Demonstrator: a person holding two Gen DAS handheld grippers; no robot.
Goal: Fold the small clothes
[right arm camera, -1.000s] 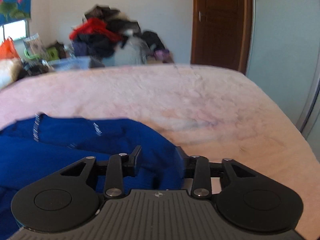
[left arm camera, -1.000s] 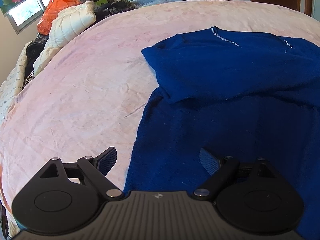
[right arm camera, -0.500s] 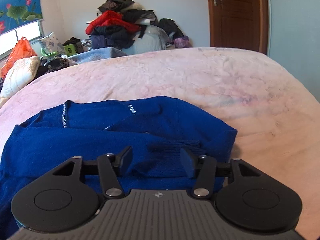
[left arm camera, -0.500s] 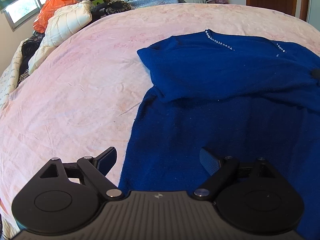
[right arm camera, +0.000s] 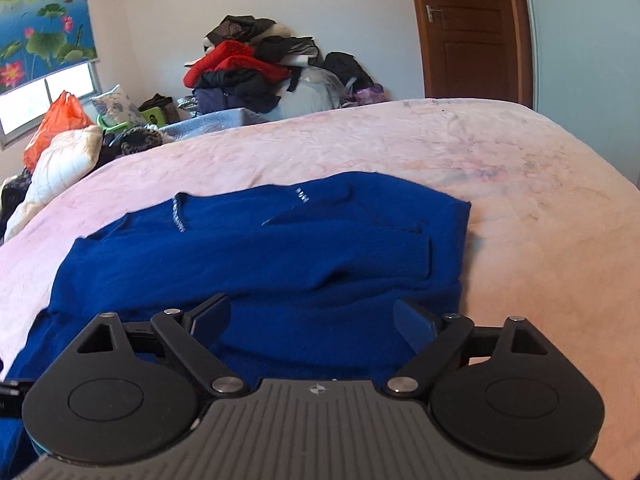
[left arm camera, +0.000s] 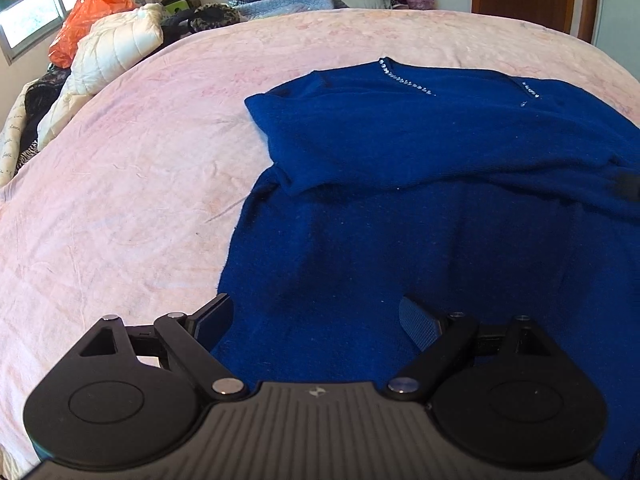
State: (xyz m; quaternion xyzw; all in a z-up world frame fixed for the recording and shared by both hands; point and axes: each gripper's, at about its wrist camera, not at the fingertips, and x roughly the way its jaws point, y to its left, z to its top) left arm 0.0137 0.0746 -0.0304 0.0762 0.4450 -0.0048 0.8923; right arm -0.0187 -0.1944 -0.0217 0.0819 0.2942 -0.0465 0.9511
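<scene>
- The blue sweater (left arm camera: 420, 216) lies flat on the pink bedspread (left arm camera: 120, 200), both sleeves (right arm camera: 352, 248) already folded across the chest, beaded neckline (left arm camera: 404, 80) at the far end.
- The right gripper (right arm camera: 312, 320) is opening, nothing between its jaws; it hovers over the sweater's right part.
- The left gripper (left arm camera: 316, 316) stands wide and empty over the near left edge.
- Next is probably the hem fold: pinch both near corners evenly, lift low, and carry them toward the neckline without disturbing the sleeves.

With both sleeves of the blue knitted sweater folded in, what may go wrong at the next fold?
1. The folded sleeve lies loose on the blue knitted sweater; lifting the hem may slide it out.
2. The left gripper straddles the sweater's edge and may also pinch the pink blanket.
</scene>
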